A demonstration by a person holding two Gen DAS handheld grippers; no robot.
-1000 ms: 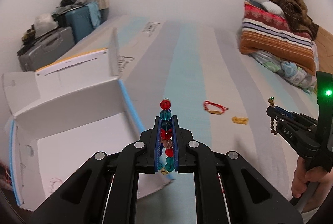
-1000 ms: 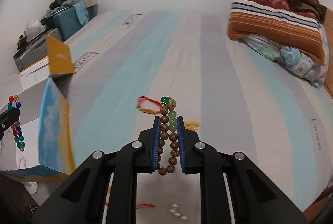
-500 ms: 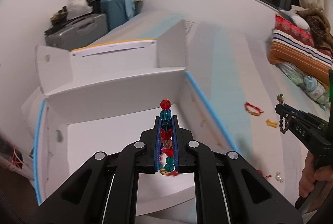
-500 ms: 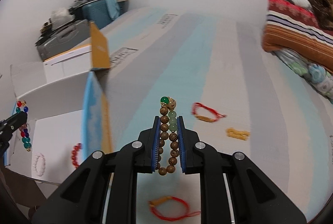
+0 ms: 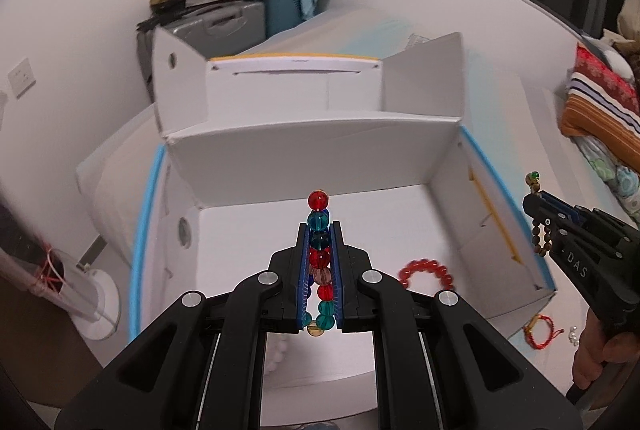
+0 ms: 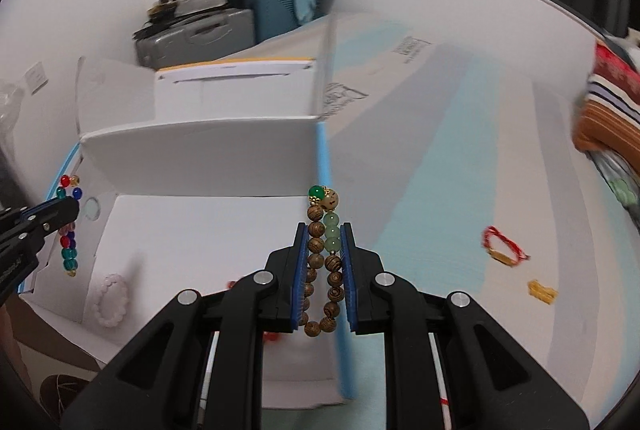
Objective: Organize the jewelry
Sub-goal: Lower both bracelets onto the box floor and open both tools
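Note:
My left gripper [image 5: 319, 230] is shut on a bracelet of red, teal and blue glass beads [image 5: 319, 258] and holds it above the open white cardboard box [image 5: 312, 134]. A red bead bracelet [image 5: 426, 270] lies on the box floor. My right gripper [image 6: 324, 234] is shut on a brown wooden bead bracelet with green beads [image 6: 324, 254], above the box's right wall [image 6: 324, 166]. A pale pink bracelet [image 6: 112, 300] lies inside the box. Each gripper shows in the other's view: the right one [image 5: 538, 204], the left one [image 6: 68, 210].
On the striped bed cover lie a red string bracelet [image 6: 502, 248], a yellow piece [image 6: 542, 292], another red string bracelet [image 5: 540, 328] and small white beads [image 5: 574, 334]. Suitcases [image 5: 224, 22] stand at the far wall. Folded blankets [image 5: 600, 110] lie at the right.
Both grippers have swung left from the bed towards the box, each still holding its bracelet. The left one is now over the box interior, the right one at its right wall.

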